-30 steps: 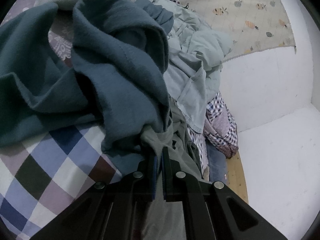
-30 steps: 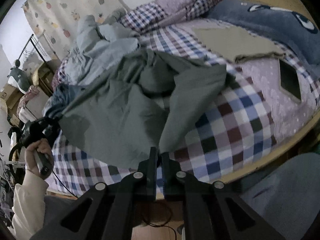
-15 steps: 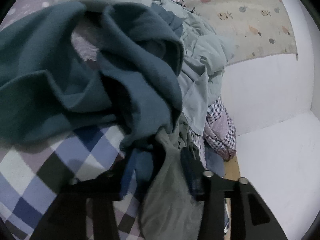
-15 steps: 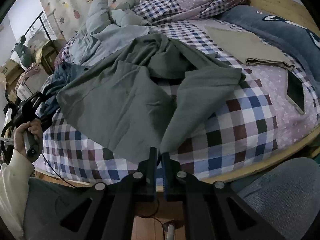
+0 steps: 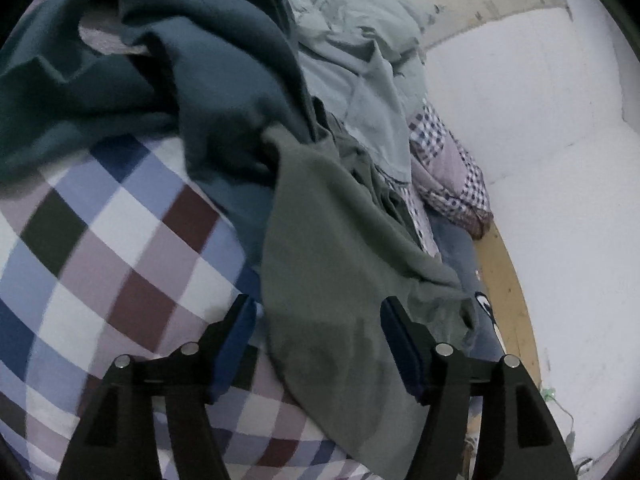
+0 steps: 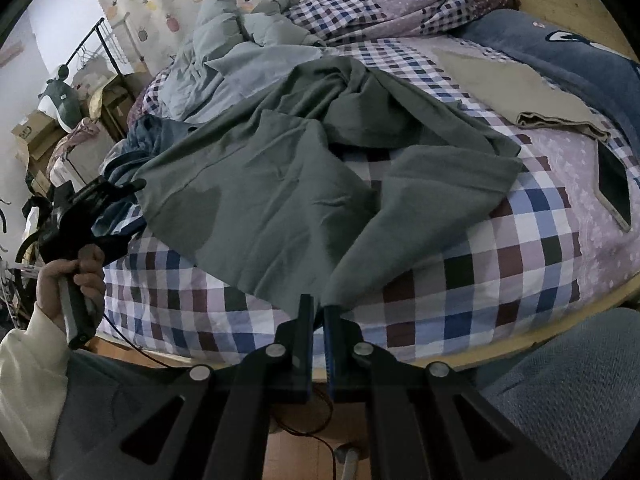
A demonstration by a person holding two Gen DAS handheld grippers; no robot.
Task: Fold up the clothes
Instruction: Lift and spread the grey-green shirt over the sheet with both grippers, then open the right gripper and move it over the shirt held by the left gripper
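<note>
Grey-green garment (image 6: 280, 184) lies spread and rumpled across checked bedsheet (image 6: 500, 264). One corner is pinched in right gripper (image 6: 319, 312), jaws nearly closed on the fabric at the near bed edge. Left gripper (image 5: 316, 320) jaws spread wide, the garment's other edge (image 5: 340, 280) lying loose between them, not clamped. In the right wrist view the left gripper (image 6: 120, 200) sits at the garment's left edge, held by a hand (image 6: 76, 276) in a cream sleeve (image 6: 28, 380). Dark teal cloth (image 5: 180, 60) is bunched just behind the garment, pale blue-grey clothes (image 6: 240, 52) heaped farther back. Folded tan item (image 6: 520, 96) lies on the bed's far right, well apart. Wooden bed frame (image 6: 560, 344) at the edge.
</note>
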